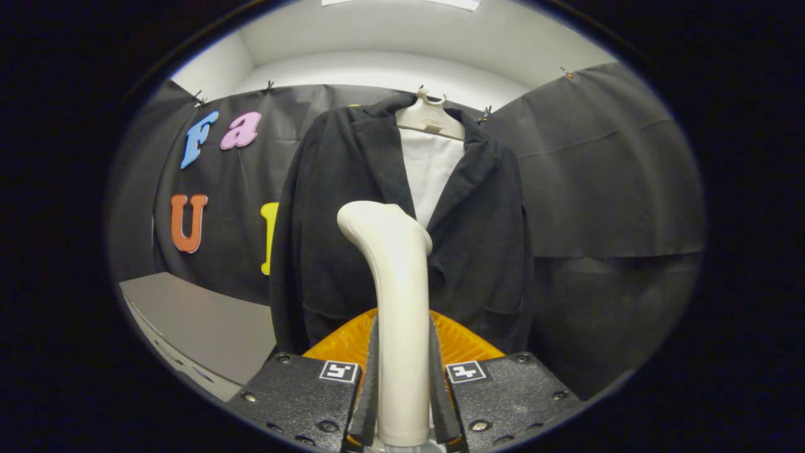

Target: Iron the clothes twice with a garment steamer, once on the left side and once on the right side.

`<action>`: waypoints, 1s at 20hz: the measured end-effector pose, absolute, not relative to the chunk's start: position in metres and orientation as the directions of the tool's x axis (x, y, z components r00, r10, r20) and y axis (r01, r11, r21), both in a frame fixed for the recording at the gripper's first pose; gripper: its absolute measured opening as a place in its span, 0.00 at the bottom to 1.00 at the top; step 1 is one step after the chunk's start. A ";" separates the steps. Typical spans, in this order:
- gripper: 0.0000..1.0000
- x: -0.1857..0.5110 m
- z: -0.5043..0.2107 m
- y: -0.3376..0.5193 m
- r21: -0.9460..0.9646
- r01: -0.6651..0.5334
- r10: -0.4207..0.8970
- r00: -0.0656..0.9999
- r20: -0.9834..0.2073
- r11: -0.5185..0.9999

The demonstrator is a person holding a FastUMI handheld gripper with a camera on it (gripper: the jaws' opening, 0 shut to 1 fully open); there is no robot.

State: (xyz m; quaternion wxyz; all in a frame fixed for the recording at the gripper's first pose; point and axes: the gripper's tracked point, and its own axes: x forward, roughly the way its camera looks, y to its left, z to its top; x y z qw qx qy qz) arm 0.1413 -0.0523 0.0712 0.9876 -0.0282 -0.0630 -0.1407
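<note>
The tongs [403, 384] are closed on the handle of the garment steamer [397, 296], one finger pressing each side, with the cream head rising upright between them. Beyond the head hangs a dark jacket [352, 239] over a white shirt [431, 173] on a pale hanger [431, 116], set against the booth wall. A grey bench [201, 327] lies off to the left. The head appears level with the jacket's middle; contact with the cloth cannot be confirmed. Risks noted: the smooth handle may twist in the grip during a stroke, and pressure on the loosely hung jacket may swing it aside or pull it off the hanger.
</note>
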 end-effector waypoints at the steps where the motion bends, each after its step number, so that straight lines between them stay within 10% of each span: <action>1: 0.38 0.141 0.065 -0.051 -0.042 0.280 -0.273 0.954 0.124 0.959; 20: 0.38 0.144 -0.057 -0.049 -0.122 0.308 -0.318 0.946 -0.067 0.943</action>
